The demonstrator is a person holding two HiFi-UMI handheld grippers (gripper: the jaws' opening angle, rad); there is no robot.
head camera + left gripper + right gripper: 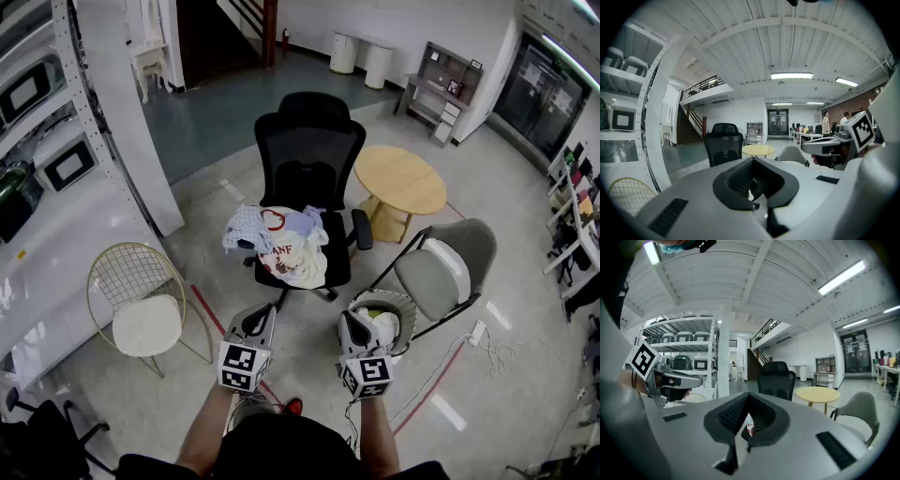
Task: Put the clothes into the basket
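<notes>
Left gripper (262, 311) and right gripper (350, 321): jaws pressed together, empty. Mixed-colour clothes pile (279, 242) on black mesh office chair (314, 155); round pale lattice basket (407, 305) nearby.

The head camera looks steeply down from above, past the left hand-held gripper (255, 321) and right hand-held gripper (354, 323), at the black office chair (309, 159) a little way ahead. Each gripper camera sits close behind its own jaws and faces almost level across the room. All three views share that chair and the round table (400, 180), and each gripper view catches the other hand-held gripper at its edge.
</notes>
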